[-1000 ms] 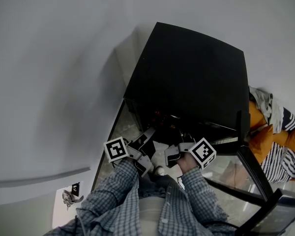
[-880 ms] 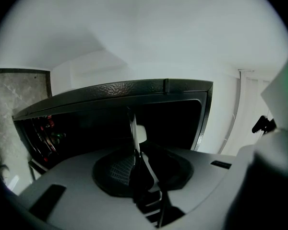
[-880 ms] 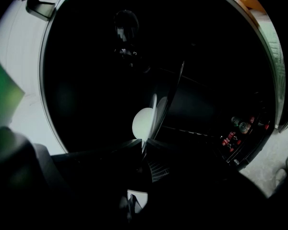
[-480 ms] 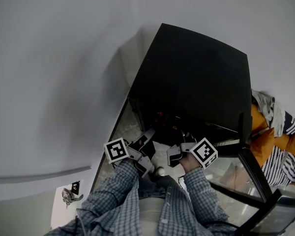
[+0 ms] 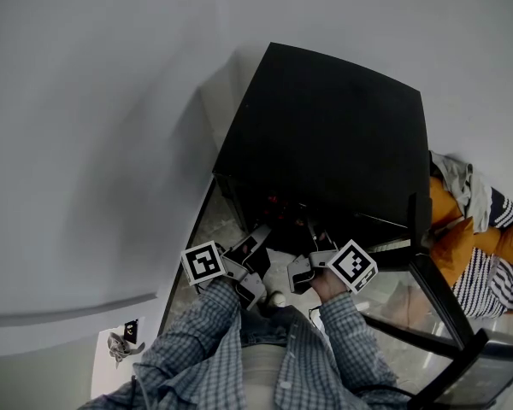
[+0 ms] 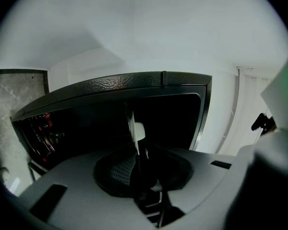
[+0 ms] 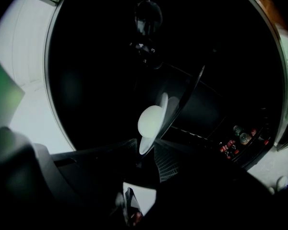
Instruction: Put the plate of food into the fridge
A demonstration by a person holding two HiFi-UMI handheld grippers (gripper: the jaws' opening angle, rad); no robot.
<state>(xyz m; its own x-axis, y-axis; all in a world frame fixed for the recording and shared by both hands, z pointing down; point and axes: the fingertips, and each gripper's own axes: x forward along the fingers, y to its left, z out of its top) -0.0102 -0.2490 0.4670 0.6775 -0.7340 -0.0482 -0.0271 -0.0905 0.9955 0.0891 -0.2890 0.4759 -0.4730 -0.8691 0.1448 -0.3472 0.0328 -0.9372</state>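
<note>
A black fridge [image 5: 333,135] stands open in front of me, its door [image 5: 423,272] swung out to the right. Between my two grippers at the opening I hold the white plate [image 5: 278,259]. In the left gripper view the plate [image 6: 132,128] shows edge-on, with a pale round piece of food [image 6: 139,131] on it. My left gripper [image 6: 137,155] [image 5: 258,263] is shut on its rim. The right gripper view shows the plate [image 7: 158,123] and the round food [image 7: 151,120] against the dark interior, and my right gripper [image 7: 146,157] [image 5: 297,272] is shut on the opposite rim.
Red and green cans or bottles [image 7: 240,138] sit on a shelf inside, seen also as cans [image 6: 44,128] at the left. Orange and striped clothes [image 5: 479,229] lie to the right of the fridge. A white wall [image 5: 94,143] runs along the left. A small printed sheet [image 5: 120,342] lies on the floor.
Both grippers stay shut on the plate at the fridge opening. Only the head view has shifted slightly.
</note>
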